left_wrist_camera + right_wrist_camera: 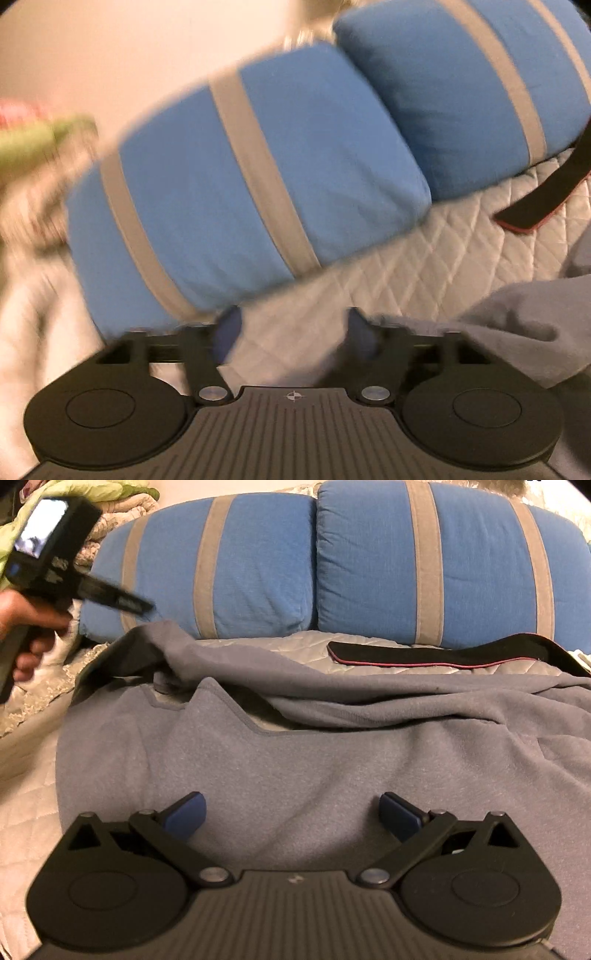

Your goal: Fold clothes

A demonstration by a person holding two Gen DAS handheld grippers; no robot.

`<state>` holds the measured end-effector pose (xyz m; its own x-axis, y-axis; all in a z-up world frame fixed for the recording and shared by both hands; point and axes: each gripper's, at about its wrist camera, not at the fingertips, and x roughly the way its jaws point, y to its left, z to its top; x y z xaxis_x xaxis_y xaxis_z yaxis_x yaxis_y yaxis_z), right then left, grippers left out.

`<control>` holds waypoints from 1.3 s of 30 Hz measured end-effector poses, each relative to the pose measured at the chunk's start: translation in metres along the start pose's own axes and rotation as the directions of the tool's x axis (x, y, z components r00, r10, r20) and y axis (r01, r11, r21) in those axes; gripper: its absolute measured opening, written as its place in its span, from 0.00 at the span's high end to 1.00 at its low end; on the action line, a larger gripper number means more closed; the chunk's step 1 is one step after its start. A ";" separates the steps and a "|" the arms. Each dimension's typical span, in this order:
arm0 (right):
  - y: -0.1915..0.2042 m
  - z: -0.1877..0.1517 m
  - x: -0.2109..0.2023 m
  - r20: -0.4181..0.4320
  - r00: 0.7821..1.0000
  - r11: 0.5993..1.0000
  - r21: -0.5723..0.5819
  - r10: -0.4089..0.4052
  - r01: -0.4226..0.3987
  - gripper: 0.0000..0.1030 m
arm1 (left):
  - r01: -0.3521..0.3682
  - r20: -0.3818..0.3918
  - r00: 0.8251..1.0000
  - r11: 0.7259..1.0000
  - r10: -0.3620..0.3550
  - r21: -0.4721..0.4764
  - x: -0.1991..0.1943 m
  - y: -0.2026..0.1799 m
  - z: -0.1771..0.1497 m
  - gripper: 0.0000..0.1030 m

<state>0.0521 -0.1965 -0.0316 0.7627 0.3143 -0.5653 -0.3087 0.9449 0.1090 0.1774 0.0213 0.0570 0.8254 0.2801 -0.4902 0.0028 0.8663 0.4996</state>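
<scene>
Right gripper (291, 814), jaws spread, hovers over a rumpled grey fleece garment (295, 760) on the quilted bed (22, 834); only its view shows the left gripper (291, 332), jaws spread and empty, beside blue grey-striped pillows (424, 561)

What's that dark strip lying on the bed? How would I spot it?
Find the two blue pillows with grey stripes at the head of the bed. Just in front of the right one, on the quilted cover, lies a long black band, beyond the grey garment. Only it has a thin red edge.
</scene>
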 end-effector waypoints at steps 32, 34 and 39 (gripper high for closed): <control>0.007 -0.003 -0.005 0.004 1.000 0.999 -0.028 -0.031 0.031 0.00 | 0.146 0.121 0.734 -0.019 -0.668 -0.989 0.032 0.163 -0.210 0.36; 0.008 -0.003 -0.005 0.003 0.999 0.999 -0.029 -0.032 0.032 0.00 | 0.140 0.123 0.709 -0.033 -0.694 -0.990 0.028 0.154 -0.209 0.36; 0.009 -0.004 -0.005 0.003 0.999 0.999 -0.035 -0.036 0.036 0.00 | 0.215 0.228 0.689 -0.106 -0.688 -0.971 0.035 0.135 -0.212 0.36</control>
<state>0.0433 -0.1896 -0.0307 0.7748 0.2799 -0.5668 -0.3002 0.9520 0.0598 0.0875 0.2353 -0.0442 0.6952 -0.4974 -0.5188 -0.3713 0.3695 -0.8518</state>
